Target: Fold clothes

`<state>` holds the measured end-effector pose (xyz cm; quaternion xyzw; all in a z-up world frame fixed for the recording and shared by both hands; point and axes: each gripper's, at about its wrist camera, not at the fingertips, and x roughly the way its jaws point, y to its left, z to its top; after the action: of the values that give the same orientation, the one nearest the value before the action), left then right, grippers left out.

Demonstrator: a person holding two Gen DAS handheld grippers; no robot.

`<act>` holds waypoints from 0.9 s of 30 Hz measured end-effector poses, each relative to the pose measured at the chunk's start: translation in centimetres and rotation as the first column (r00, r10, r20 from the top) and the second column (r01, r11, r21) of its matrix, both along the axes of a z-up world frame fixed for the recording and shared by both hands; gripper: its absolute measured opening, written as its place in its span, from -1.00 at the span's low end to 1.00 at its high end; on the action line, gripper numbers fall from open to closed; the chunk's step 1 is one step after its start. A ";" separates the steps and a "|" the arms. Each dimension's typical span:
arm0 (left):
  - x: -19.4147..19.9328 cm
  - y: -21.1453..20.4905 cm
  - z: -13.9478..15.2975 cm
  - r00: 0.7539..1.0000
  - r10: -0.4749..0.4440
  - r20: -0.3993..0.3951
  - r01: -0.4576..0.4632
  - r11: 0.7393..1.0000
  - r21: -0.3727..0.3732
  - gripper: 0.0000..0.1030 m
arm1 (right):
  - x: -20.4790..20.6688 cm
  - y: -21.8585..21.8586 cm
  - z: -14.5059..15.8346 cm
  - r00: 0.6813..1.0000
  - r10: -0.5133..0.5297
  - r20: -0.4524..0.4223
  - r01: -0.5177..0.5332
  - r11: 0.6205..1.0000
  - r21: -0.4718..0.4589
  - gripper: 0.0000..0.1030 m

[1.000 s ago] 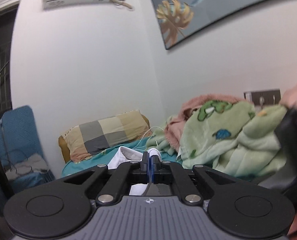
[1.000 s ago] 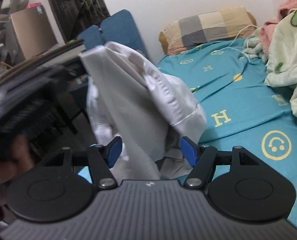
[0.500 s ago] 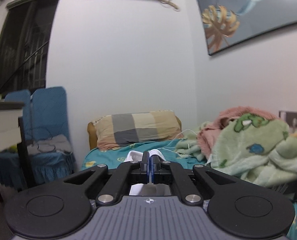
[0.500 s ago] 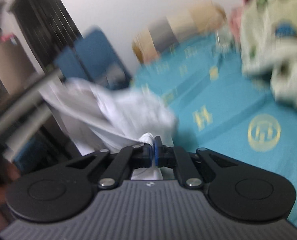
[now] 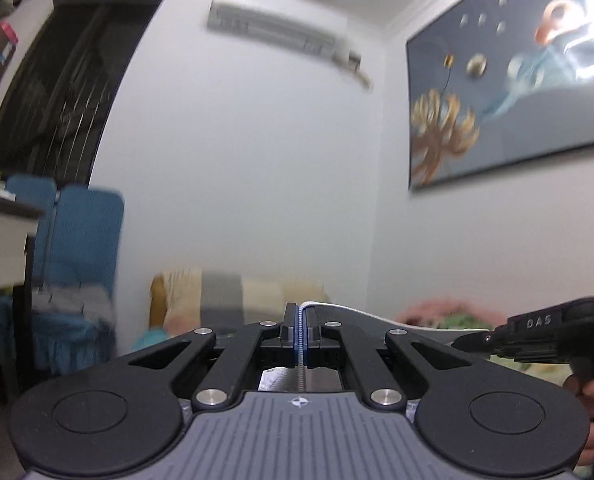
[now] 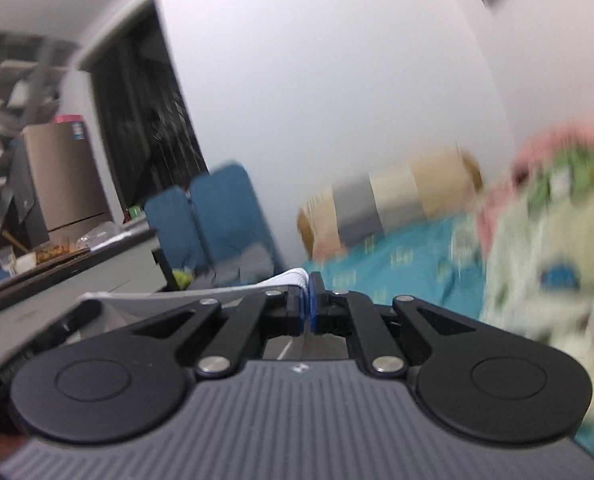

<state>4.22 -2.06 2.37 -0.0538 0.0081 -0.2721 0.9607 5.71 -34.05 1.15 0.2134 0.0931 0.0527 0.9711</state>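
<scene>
My left gripper (image 5: 299,318) is shut on the edge of a white garment (image 5: 349,311), which stretches taut to the right toward my other gripper (image 5: 537,334), seen at the right edge. My right gripper (image 6: 309,296) is shut on the same white garment (image 6: 201,294), whose edge runs off to the left. Both grippers are raised and point up at the wall, so most of the garment hangs out of sight below them.
A bed with a teal sheet (image 6: 401,268) lies ahead, with a checked pillow (image 6: 385,204) at its head and a green and pink blanket pile (image 6: 553,224) on the right. Blue chairs (image 6: 209,216) and a desk (image 6: 57,276) stand left.
The right gripper closed on the white garment. Both grippers then rose and tilted upward, and the cloth between them is pulled taut.
</scene>
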 end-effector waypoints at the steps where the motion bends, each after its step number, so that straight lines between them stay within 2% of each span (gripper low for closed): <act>1: 0.5 -0.1 -0.4 1.000 0.002 -0.030 -0.002 1.000 0.003 -0.97 | 0.4 0.0 -0.5 1.000 0.018 -0.019 -0.018 1.000 0.020 -0.87; 4: 1.9 0.5 -1.3 0.995 -0.004 -0.100 -0.001 0.999 -0.046 -0.97 | 1.4 -0.2 -2.2 0.994 0.076 -0.073 -0.070 0.994 0.083 -0.85; 8: 2.4 2.6 -0.8 0.993 -0.028 -0.112 0.012 0.990 -0.138 -0.97 | 1.3 0.4 -3.1 0.990 0.107 -0.090 -0.095 0.987 0.132 -0.78; 10: 2.3 3.5 -0.2 0.993 -0.052 -0.103 0.032 0.982 -0.186 -0.97 | 0.9 0.6 -3.4 0.990 0.097 -0.101 -0.083 0.987 0.138 -0.49; 12: 2.2 3.9 0.0 0.993 -0.063 -0.098 0.041 0.978 -0.204 -0.97 | 1.0 0.4 -4.0 0.990 0.060 -0.126 -0.040 0.987 0.153 0.25; 14: 2.2 4.0 0.1 0.993 -0.064 -0.098 0.043 0.978 -0.206 -0.97 | 1.0 -0.1 -4.8 0.986 0.034 -0.163 -0.005 0.984 0.178 0.48; 18: 2.1 4.2 0.3 0.993 -0.067 -0.097 0.045 0.977 -0.208 -0.97 | 0.0 -0.1 -5.4 0.978 0.050 -0.202 -0.010 0.980 0.197 0.49; 19: 2.1 4.2 0.4 0.993 -0.067 -0.096 0.046 0.977 -0.209 -0.97 | -0.2 0.3 -5.3 0.975 0.054 -0.214 -0.018 0.985 0.169 0.49; 22: 2.1 4.3 0.5 0.993 -0.069 -0.096 0.048 0.976 -0.211 -0.97 | 0.0 3.0 -5.3 0.950 0.102 -0.296 -0.113 0.993 -0.022 0.49; 24: 2.1 4.5 0.6 0.993 -0.070 -0.096 0.049 0.976 -0.210 -0.97 | 0.3 5.4 -6.1 0.908 0.187 -0.376 -0.242 0.965 -0.103 0.49; 27: 2.8 4.7 0.7 0.990 -0.070 -0.119 0.047 0.982 -0.183 -0.97 | 0.8 9.6 -7.9 0.811 0.318 -0.492 -0.454 0.872 -0.185 0.44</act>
<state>7.00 2.66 3.03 -0.1567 0.0452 -0.2958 0.9412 6.56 -24.44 -6.73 0.0494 0.3618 0.1860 0.9122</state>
